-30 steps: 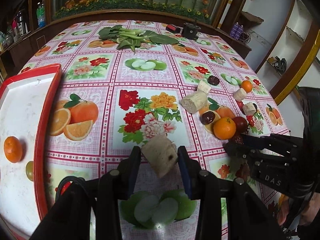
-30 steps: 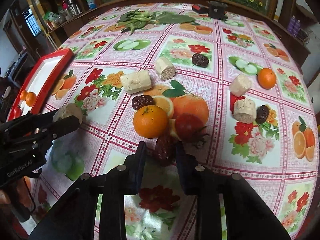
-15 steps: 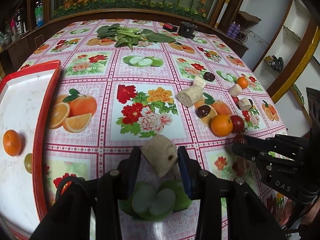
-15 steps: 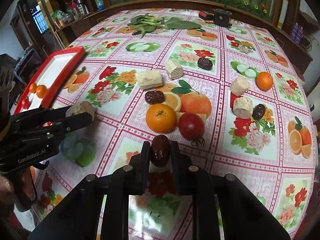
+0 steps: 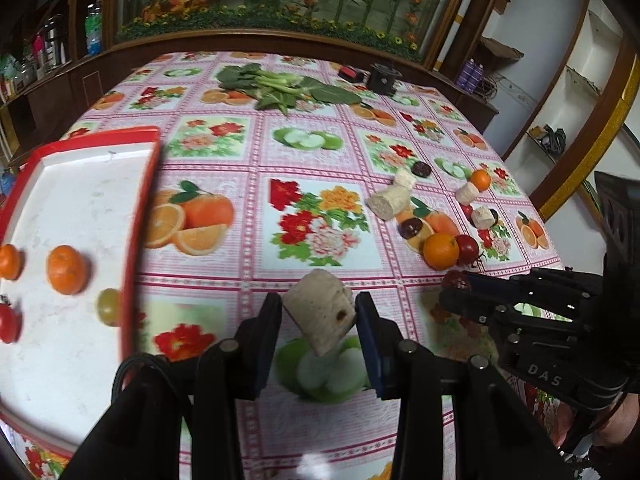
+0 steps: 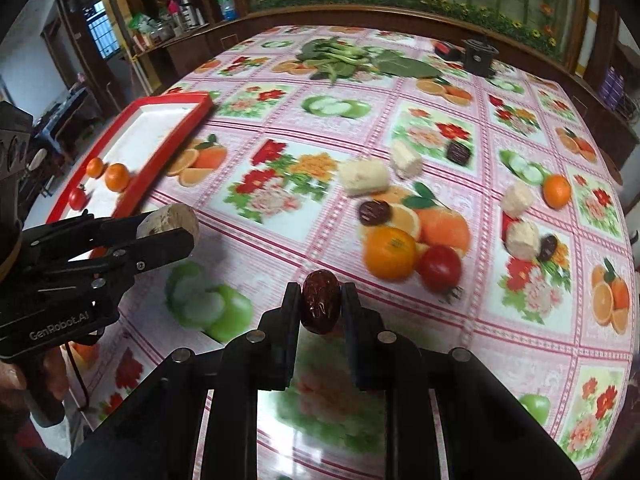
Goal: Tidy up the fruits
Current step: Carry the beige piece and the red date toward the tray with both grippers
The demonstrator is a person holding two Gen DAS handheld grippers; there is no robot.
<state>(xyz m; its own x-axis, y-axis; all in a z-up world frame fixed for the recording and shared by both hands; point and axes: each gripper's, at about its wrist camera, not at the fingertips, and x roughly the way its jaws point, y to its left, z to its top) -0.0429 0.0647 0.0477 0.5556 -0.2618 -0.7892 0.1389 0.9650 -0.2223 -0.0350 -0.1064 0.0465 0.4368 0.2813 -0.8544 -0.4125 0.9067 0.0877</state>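
Observation:
My left gripper (image 5: 318, 312) is shut on a beige yam chunk (image 5: 320, 310), held above the table right of the red tray (image 5: 138, 208). It also shows in the right wrist view (image 6: 168, 228). My right gripper (image 6: 320, 306) is shut on a dark red date (image 6: 321, 307), lifted above the tablecloth; it shows in the left wrist view (image 5: 456, 284) too. The tray holds two oranges (image 5: 66, 269), a green grape (image 5: 109, 306) and a tomato (image 5: 8, 322). Loose on the table: an orange (image 6: 390, 253), a tomato (image 6: 440, 267), dates (image 6: 374, 213) and several yam chunks (image 6: 364, 176).
Leafy greens (image 6: 344, 56) and a black box (image 6: 478, 56) lie at the far side of the table. A small orange (image 6: 557, 191) sits toward the right edge. Wooden cabinets and shelves ring the table.
Both grippers have risen and shifted left toward the tray. The right gripper has lifted the date off the table. More of the tray shows now.

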